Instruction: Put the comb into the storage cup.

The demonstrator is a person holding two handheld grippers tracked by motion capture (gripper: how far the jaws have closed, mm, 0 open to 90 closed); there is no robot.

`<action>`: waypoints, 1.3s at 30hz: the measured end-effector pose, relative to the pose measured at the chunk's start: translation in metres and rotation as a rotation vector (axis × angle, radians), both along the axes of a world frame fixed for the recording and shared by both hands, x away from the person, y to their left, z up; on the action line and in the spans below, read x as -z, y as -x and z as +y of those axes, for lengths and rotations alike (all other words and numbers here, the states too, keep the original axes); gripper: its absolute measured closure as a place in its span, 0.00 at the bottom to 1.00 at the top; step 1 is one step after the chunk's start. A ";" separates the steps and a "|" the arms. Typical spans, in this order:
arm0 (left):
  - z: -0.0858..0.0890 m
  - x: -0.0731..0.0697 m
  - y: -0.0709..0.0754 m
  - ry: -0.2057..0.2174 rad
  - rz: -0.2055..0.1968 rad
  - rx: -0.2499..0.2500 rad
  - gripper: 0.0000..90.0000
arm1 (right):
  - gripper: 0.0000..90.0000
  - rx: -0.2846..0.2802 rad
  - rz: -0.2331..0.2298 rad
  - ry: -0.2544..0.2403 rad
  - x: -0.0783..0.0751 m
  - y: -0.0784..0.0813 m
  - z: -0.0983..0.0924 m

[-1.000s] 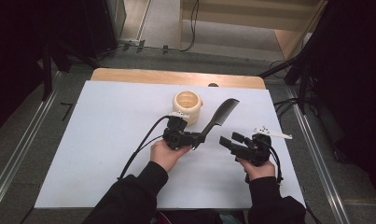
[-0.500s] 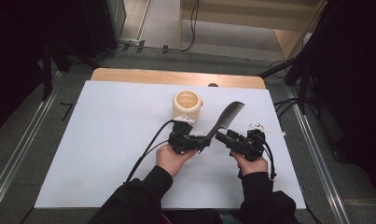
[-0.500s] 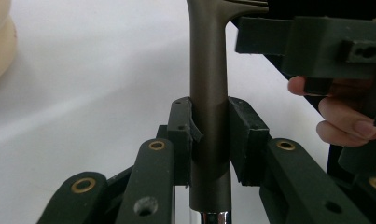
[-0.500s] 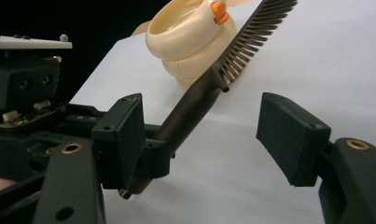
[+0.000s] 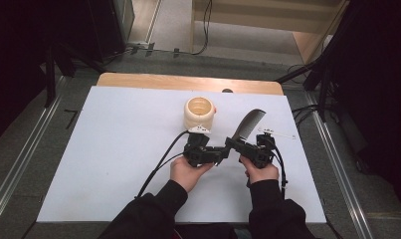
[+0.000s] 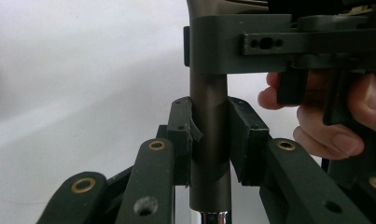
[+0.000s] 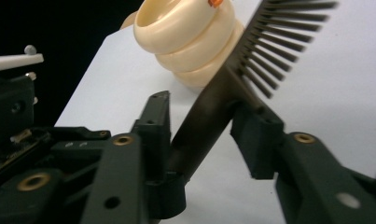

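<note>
The table carries a white sheet that leaves the middle bare, so both hands can meet there without knocking anything. Toward its far side stands a cream ribbed cup, upright and mouth open; it looks like the likely place for the comb to go, though that is a guess from how near it sits.

The left claw points rightward across the person's front. In the left gripper view its pads are clamped on the comb's round handle, one on each side, touching, which keeps the comb raised off the table with the toothed end aimed away and up to the right.

The right claw comes in from the right and meets the same handle higher up, nearer the teeth. In the right gripper view one pad lies against the handle, while the other stands just off it with a thin gap, so this claw is apart around the handle and not yet gripping. Gripping close to the teeth would leave the tail free for the left claw to let go; it reads as a hand-over in progress.

The comb is thus in the air, between the claws, near the cup but apart from it.

A small white piece lies on the table just right of the right claw; what it is I cannot tell.
</note>
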State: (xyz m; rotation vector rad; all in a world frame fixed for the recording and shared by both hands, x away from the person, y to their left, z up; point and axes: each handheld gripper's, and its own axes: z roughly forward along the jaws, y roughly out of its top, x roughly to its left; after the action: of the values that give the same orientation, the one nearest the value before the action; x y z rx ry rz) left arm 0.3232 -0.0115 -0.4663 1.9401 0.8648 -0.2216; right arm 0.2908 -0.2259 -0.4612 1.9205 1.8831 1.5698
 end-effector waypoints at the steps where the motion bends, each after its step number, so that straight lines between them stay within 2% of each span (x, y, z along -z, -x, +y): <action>1: 0.000 0.000 0.000 0.000 0.000 0.000 0.81 | 0.65 0.002 0.003 -0.010 0.000 0.000 -0.001; 8: 0.000 0.001 0.000 0.012 0.001 0.005 0.80 | 0.71 0.011 0.038 -0.064 -0.001 -0.002 -0.003; 11: 0.000 0.001 -0.001 0.019 0.003 0.010 0.80 | 0.74 0.015 0.056 -0.103 -0.002 -0.002 -0.006; 21: -0.002 0.000 -0.002 0.020 -0.008 0.022 0.79 | 0.77 0.010 0.052 -0.116 -0.005 -0.001 -0.007; 24: 0.000 -0.001 -0.003 0.022 -0.002 0.028 0.77 | 0.78 0.010 0.041 -0.102 -0.007 -0.001 -0.007; 25: 0.002 -0.003 -0.004 0.026 0.009 0.033 0.72 | 0.78 0.007 0.034 -0.086 -0.008 0.000 -0.006; 26: 0.002 -0.003 -0.004 0.026 0.009 0.033 0.72 | 0.78 0.007 0.034 -0.086 -0.008 0.000 -0.006; 39: 0.017 -0.010 -0.004 -0.054 0.052 0.102 0.48 | 0.78 0.009 0.005 -0.008 -0.010 -0.001 -0.007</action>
State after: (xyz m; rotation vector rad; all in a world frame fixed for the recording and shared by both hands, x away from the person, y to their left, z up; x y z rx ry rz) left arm 0.3275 0.0051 -0.4564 2.0388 0.8137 -0.3126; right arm 0.2919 -0.2326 -0.4517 1.9354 1.8695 1.5745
